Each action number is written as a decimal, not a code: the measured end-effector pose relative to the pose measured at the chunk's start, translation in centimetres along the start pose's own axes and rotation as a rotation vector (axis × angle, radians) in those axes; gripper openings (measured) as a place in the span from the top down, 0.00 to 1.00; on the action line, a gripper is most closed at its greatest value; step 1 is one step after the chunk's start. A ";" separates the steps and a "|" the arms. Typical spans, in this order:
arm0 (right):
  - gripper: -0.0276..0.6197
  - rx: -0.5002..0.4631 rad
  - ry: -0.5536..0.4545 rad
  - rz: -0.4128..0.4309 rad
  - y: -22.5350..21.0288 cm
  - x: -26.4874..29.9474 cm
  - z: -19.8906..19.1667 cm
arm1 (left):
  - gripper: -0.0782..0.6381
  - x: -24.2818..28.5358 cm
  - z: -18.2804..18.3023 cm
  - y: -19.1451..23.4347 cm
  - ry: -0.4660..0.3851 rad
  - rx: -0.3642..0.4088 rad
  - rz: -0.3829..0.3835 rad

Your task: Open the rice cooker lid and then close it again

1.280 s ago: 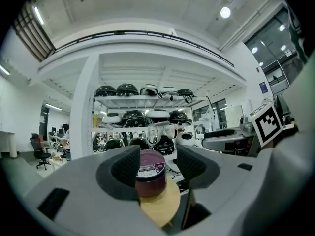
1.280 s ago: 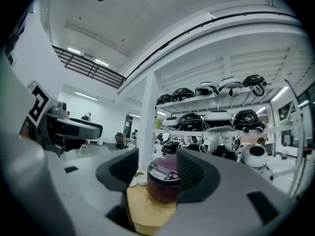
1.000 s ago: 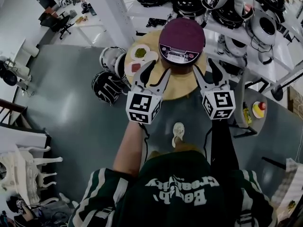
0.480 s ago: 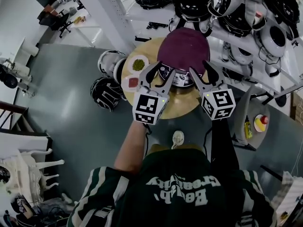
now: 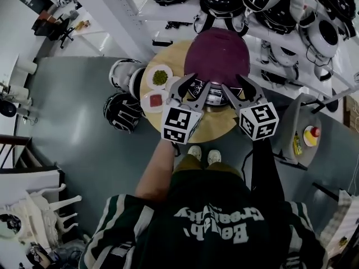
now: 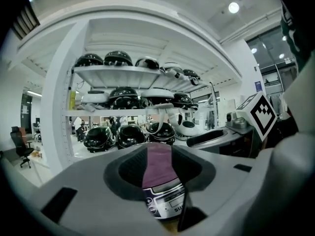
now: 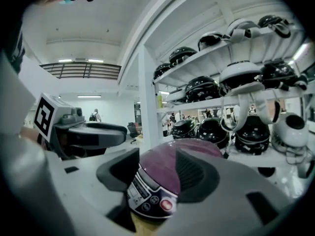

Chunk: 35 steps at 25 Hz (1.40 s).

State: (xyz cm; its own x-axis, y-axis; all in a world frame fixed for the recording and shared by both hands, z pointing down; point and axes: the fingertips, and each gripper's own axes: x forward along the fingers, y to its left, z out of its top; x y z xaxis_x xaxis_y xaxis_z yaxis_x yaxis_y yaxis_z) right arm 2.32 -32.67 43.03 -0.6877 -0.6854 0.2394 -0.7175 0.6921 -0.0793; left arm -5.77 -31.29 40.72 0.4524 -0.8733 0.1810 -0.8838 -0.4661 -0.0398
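One rice cooker [image 5: 216, 56], one round tabletop [image 5: 216, 125]. Two small dishes: one with green filling [image 5: 160, 77], one with red [image 5: 155, 100]. Two shoes [image 5: 194, 153]. At least two floor helmets [image 5: 120, 112], and more crowding the shelf [image 5: 174, 17], too many to count.

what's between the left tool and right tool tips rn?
The rice cooker's control panel, in the head view. The left tool and right tool flank it. The left tool's jaws are closing with nothing gripped.
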 end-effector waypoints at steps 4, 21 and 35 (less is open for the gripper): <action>0.59 0.024 0.050 -0.004 0.8 1.5 -1.2 | 0.68 0.9 -1.5 0.8 0.032 -0.025 -0.083; 0.58 0.016 0.238 -0.003 4.3 5.2 -6.7 | 0.70 2.0 -5.8 4.3 0.089 -0.105 -0.189; 0.56 -0.122 0.311 -0.109 4.7 5.7 -7.5 | 0.70 2.3 -6.0 4.8 0.091 -0.110 -0.216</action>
State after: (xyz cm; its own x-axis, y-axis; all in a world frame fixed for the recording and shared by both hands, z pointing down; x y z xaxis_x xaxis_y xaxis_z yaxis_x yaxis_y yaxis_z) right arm -4.13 -31.60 51.27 -0.5271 -0.6680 0.5253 -0.7534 0.6533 0.0747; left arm -9.68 -34.69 46.79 0.6240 -0.7363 0.2618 -0.7777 -0.6180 0.1155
